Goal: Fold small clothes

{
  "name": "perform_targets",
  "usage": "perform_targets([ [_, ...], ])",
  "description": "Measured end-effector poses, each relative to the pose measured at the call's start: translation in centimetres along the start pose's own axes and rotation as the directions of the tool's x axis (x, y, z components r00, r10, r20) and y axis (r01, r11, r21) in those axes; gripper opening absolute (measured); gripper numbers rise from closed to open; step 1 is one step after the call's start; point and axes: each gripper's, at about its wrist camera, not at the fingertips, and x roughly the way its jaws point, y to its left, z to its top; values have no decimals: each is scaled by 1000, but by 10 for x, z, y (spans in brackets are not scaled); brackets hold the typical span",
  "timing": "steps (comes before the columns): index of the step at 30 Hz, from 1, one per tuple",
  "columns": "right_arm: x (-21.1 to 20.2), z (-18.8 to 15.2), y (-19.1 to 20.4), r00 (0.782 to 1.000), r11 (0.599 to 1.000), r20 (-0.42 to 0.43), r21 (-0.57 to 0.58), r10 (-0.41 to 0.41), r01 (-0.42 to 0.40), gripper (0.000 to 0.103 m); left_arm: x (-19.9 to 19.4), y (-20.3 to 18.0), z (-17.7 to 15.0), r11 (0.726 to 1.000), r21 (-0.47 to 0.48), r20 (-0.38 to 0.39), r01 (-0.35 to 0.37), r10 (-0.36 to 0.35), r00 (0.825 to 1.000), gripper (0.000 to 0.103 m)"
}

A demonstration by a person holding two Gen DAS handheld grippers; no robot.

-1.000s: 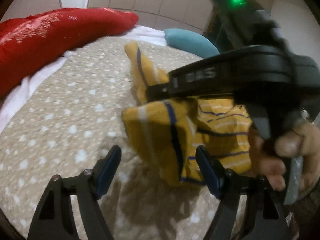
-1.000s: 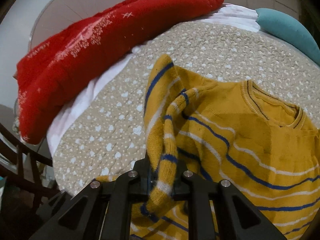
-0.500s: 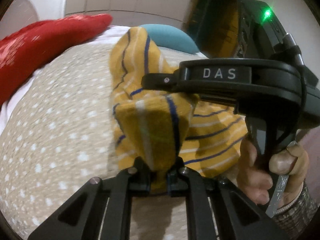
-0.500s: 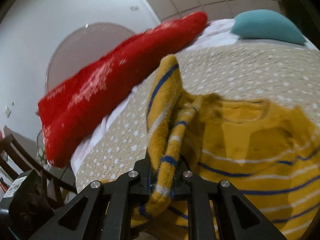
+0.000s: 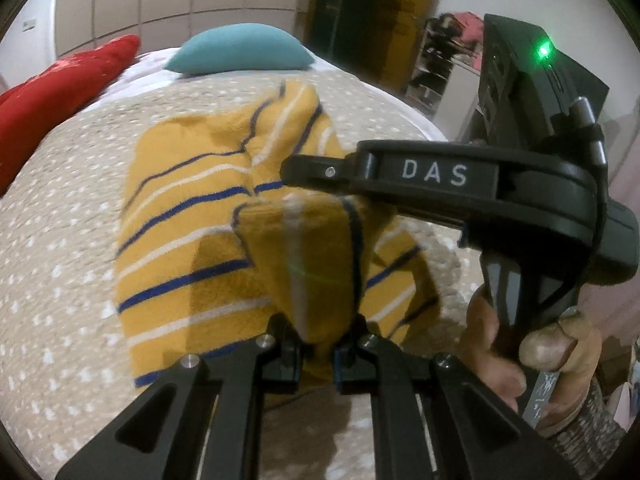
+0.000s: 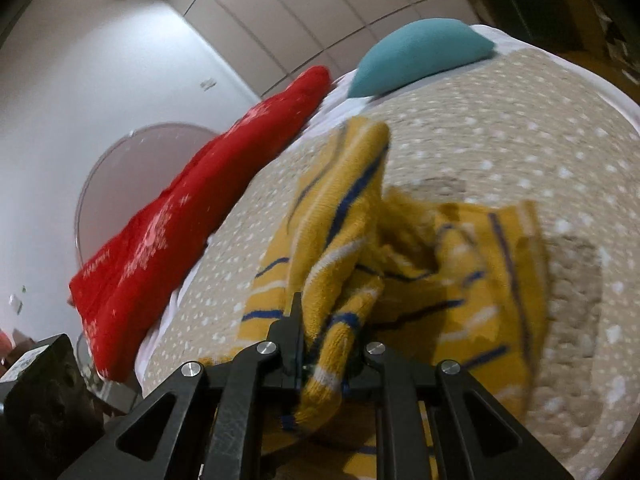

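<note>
A small yellow sweater with blue and white stripes (image 5: 188, 248) lies partly lifted on a beige spotted bedspread (image 5: 60, 240). My left gripper (image 5: 318, 354) is shut on a fold of the sweater's edge. My right gripper (image 6: 324, 364) is shut on another bunched fold of the sweater (image 6: 460, 280), and it shows in the left wrist view (image 5: 440, 184) just above the cloth, held by a hand. Both grippers hold the cloth up off the bed, close together.
A red cushion (image 6: 192, 208) lies along the bed's left side and a teal pillow (image 5: 240, 50) at its head. A round mirror (image 6: 132, 168) stands behind the red cushion. Wardrobe doors and a shelf are beyond the bed.
My left gripper closed on the sweater's edge a second ago. Both grippers have since lifted and swung the held folds across the bed, and the sweater's body now lies doubled over.
</note>
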Motion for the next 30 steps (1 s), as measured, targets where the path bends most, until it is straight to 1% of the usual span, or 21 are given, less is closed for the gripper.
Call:
perform_targets([
  [4,-12,0,-27,1000,999,31,37,1,-2,14,21,-14,8,999,47,-20,-7,8,1000,10],
  [9,-11,-1,-65,1000,994,29,108,7,-10,14,30,-42,3,995,100,-30,-26,29,999,11],
  [12,-8,-2,-87,999,986,22,161,34,-37,14,28,-45,0,991,134,-26,-18,22,999,15],
  [15,-10,-2,-95,999,983,17,176,48,-50,14,15,-40,-3,991,131,-33,22,-18,999,19],
  [16,-11,-2,-96,999,983,14,178,46,-48,14,10,-38,-5,991,127,-35,40,-36,999,24],
  [17,-14,-1,-98,999,982,16,184,36,-38,17,1,-34,-8,991,123,-31,54,-50,998,32],
  [18,-19,-1,-100,1000,981,23,192,17,-21,21,-7,-30,-11,991,122,-22,56,-54,998,37],
  [19,-26,0,-103,999,980,39,199,-16,8,25,-14,-27,-13,991,122,-11,52,-51,999,44],
  [20,-36,1,-107,996,978,66,200,-67,52,29,-21,-25,-16,992,121,2,44,-45,999,49],
  [21,-45,1,-109,990,976,92,198,-109,89,29,-29,-22,-19,992,120,19,30,-32,999,51],
  [22,-54,2,-109,983,973,115,199,-141,117,29,-35,-17,-21,993,114,35,9,-13,999,56],
  [23,-62,3,-110,978,972,139,199,-156,126,29,-36,-12,-20,994,106,44,-5,0,999,59],
  [25,-77,4,-102,975,981,195,178,-107,73,29,-42,-5,-25,997,78,57,-28,24,998,59],
  [26,-81,4,-91,975,989,210,144,-76,46,29,-42,0,-25,997,61,53,-41,38,998,59],
  [27,-83,3,-80,975,994,215,106,-55,32,29,-41,5,-26,997,43,44,-57,55,998,59],
  [29,-80,-1,-54,980,1000,197,15,-20,18,29,-41,12,-29,997,12,35,-74,73,997,59],
  [30,-74,-5,-41,985,999,172,-27,-18,23,33,-41,15,-31,997,-5,30,-79,79,996,59],
])
